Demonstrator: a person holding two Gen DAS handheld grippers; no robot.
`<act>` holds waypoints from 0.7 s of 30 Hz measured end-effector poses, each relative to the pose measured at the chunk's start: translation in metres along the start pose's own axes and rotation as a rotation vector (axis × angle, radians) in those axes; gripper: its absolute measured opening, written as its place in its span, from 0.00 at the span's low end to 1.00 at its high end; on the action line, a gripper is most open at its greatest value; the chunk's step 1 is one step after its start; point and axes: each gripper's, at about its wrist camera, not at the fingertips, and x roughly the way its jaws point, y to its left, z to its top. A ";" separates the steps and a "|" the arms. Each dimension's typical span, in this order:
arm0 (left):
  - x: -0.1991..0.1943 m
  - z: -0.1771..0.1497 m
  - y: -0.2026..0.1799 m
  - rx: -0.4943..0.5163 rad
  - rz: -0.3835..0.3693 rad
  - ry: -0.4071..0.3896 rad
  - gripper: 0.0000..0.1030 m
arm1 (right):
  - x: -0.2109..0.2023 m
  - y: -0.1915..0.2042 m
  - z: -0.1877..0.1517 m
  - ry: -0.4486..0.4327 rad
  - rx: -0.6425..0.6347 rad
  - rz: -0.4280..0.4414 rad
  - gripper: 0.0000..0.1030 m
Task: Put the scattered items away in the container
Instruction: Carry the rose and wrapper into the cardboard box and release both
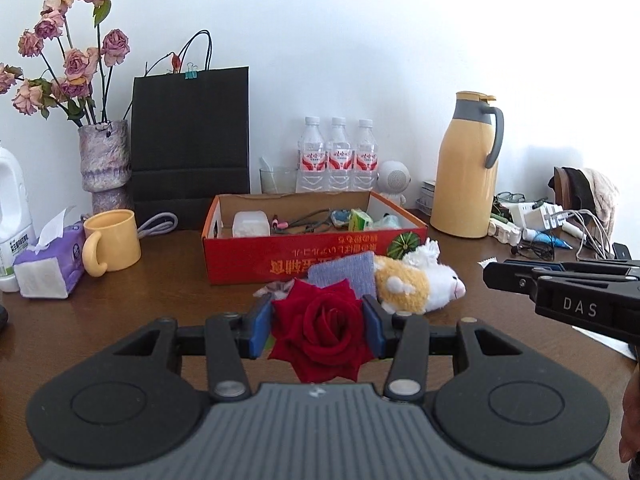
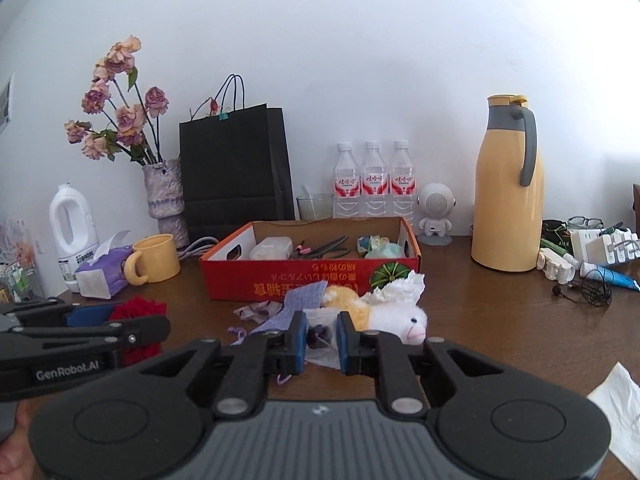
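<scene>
My left gripper (image 1: 318, 318) is shut on a red rose head (image 1: 320, 336), its blue pads pressing both sides of the bloom. My right gripper (image 2: 322, 340) is shut on a small clear plastic bag (image 2: 325, 360) with dark bits inside. Both hang over the brown table in front of the open red cardboard box (image 1: 280, 258) (image 2: 280, 280), which holds a white case, cables and small packets. Against the box's front lie a yellow-and-white plush toy (image 1: 416, 284) (image 2: 400, 314), a grey-blue cloth (image 1: 344, 274) (image 2: 304, 296) and a patterned scrap (image 2: 256, 310).
A yellow mug (image 1: 114, 240) and a purple tissue pack (image 1: 48, 268) sit to the left. A vase, a black paper bag (image 1: 192, 140) and water bottles line the wall. A yellow thermos (image 1: 466, 168), a power strip and cables crowd the right, with white paper (image 2: 618, 408) nearby.
</scene>
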 end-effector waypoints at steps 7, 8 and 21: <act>0.108 0.096 0.024 0.002 0.006 -0.053 0.47 | 0.107 -0.031 0.088 -0.032 0.015 0.053 0.14; 0.127 0.111 0.026 -0.010 -0.004 -0.049 0.47 | 0.129 -0.035 0.103 -0.025 0.012 0.053 0.14; 0.380 0.179 0.029 0.008 -0.050 0.423 0.47 | 0.374 -0.100 0.187 0.519 0.048 -0.003 0.14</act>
